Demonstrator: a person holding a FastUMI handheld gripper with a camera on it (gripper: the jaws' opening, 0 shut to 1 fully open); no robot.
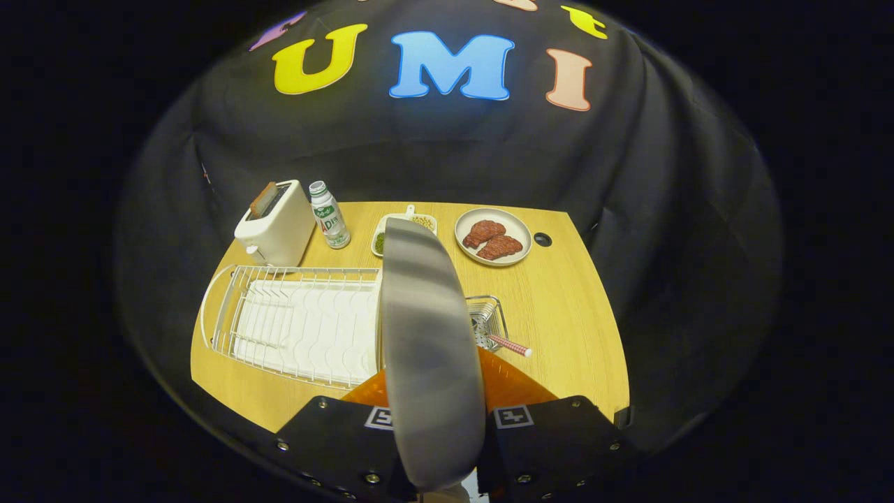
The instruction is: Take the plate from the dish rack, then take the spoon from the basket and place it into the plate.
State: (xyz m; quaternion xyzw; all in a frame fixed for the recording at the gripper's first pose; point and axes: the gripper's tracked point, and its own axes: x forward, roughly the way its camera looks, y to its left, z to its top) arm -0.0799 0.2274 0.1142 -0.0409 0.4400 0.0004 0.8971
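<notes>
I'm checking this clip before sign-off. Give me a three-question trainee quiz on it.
1. True or false: the gripper holds the plate edge-on between its fingers.
2. What lies in the dish beyond the basket? A) bread B) meat C) spoons
3. Fill in: the bottle stands right beside the ____.

Key: 1 true; 2 B; 3 toaster.

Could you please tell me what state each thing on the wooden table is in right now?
Grey round plate: held on edge between the fingers, lifted clear of the rack.
Gripper: shut on the plate.
White wire dish rack: empty.
Small wire basket: holds the checked-handle spoon, leaning out.
White toaster: toast up.
Small white bottle: upright, capped.
Beige plate: holds two meat pieces.
</notes>
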